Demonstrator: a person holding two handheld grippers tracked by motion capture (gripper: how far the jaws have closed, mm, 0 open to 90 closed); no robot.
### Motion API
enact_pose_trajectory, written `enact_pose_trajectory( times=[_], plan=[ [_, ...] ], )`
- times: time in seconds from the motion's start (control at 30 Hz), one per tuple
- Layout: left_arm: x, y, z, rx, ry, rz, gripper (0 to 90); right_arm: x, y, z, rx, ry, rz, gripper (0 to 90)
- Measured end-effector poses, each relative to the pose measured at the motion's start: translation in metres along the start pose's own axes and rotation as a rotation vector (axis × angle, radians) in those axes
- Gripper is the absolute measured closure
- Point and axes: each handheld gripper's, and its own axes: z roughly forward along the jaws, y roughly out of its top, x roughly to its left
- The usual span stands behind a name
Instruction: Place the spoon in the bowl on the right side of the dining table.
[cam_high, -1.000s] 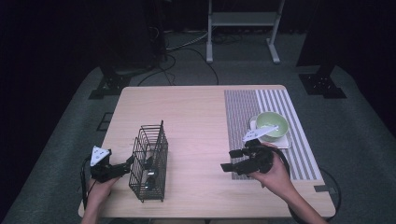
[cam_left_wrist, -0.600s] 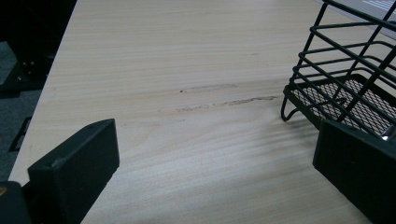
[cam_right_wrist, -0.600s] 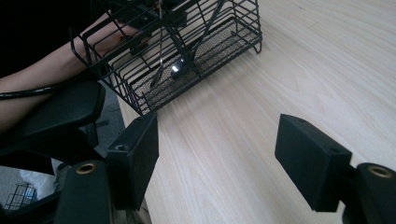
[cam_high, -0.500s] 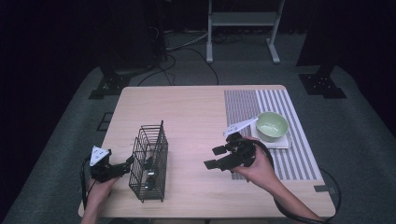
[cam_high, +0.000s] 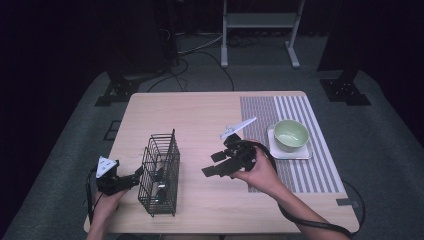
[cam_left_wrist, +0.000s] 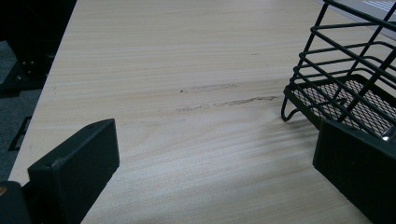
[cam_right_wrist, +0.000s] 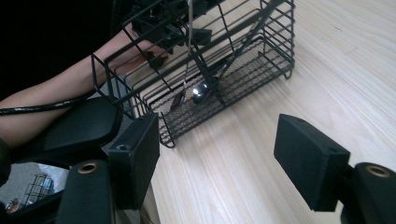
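A black wire basket (cam_high: 160, 172) stands on the front left of the wooden table (cam_high: 200, 115). It holds cutlery, with a metal spoon (cam_right_wrist: 200, 91) resting bowl-down on its mesh floor. My left gripper (cam_high: 136, 179) sits just left of the basket, open and holding nothing. In the left gripper view the left gripper (cam_left_wrist: 219, 154) has its jaws spread wide and the basket (cam_left_wrist: 345, 84) stands at the right. My right gripper (cam_high: 214, 164) hovers at mid-table right of the basket, open and empty. From the right gripper (cam_right_wrist: 219, 158) the basket (cam_right_wrist: 210, 70) lies just ahead.
A green bowl (cam_high: 291, 135) stands on a white square coaster (cam_high: 305, 152) on a grey striped mat (cam_high: 310, 175) at the right. A black cable (cam_high: 310, 225) trails from the right gripper off the table's front. Bare wood lies between basket and mat.
My right gripper has moved left, from beside the bowl over the mat to mid-table toward the basket. The left gripper and basket have not moved.
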Motion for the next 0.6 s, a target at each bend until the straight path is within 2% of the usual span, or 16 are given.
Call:
enact_pose_trajectory(
  times=[0.23, 0.6],
  plan=[
    [0.0, 0.0, 0.0, 0.0, 0.001, -0.002, 0.0, 0.001, 0.01, 0.012, -0.001, 0.032, 0.009, 30.2],
    [0.0, 0.0, 0.0, -0.001, -0.001, -0.003, 0.0, 0.003, 0.025, 0.028, -0.007, 0.058, 0.008, 30.6]
  ],
)
